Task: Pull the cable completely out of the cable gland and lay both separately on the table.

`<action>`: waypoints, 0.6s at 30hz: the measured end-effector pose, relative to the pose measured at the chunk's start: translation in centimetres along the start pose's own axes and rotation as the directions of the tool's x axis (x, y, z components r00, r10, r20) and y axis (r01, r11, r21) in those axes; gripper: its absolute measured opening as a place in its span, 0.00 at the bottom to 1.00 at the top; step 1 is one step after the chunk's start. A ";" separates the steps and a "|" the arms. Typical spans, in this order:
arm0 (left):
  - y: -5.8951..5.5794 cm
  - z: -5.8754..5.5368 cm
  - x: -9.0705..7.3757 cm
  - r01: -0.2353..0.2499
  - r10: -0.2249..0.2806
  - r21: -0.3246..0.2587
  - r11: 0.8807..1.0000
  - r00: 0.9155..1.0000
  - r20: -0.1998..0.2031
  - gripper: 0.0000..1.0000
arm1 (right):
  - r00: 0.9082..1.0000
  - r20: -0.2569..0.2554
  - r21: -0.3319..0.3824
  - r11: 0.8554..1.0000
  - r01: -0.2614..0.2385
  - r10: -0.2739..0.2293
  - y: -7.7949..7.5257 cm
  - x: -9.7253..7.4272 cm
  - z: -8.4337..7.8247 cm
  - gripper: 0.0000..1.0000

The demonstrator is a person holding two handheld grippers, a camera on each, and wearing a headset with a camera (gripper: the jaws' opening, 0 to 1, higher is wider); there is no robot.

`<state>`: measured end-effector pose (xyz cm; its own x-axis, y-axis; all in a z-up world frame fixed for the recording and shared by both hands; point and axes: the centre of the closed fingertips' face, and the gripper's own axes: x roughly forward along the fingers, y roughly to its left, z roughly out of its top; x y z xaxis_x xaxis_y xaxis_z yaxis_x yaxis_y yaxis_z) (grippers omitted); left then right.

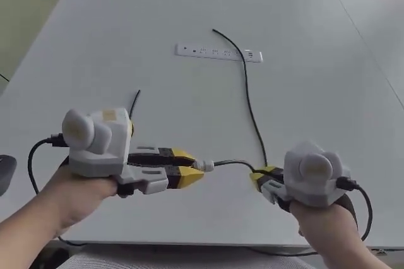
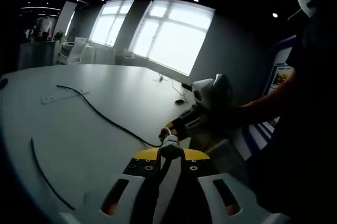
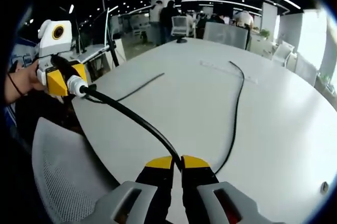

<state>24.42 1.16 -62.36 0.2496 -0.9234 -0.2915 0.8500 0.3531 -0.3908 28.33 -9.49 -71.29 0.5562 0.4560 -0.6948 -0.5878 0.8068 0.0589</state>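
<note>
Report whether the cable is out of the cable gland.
In. The cable runs into the cable gland held by the left claw; the right claw grips the cable.

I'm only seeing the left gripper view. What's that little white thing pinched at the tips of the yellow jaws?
Observer: It's a white cable gland. The right gripper view shows it side-on, with the black cable coming out of its end.
Operator: Is the other gripper holding anything?
Observer: Yes. Its own view shows the right gripper shut on that cable, with the jaws closed around it partway along its length.
</note>
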 end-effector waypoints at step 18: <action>0.9 0.2 -0.1 -0.032 0.032 -0.011 0.999 0.999 -0.007 0.15 | 0.995 0.062 -0.223 0.972 -0.067 0.083 2.7 -3.1 3.1 0.17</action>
<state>25.24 1.49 -62.48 0.2732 -0.9106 -0.3102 0.8367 0.3840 -0.3906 26.81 -7.60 -66.76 0.5407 0.5438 -0.6418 -0.7402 0.6701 -0.0558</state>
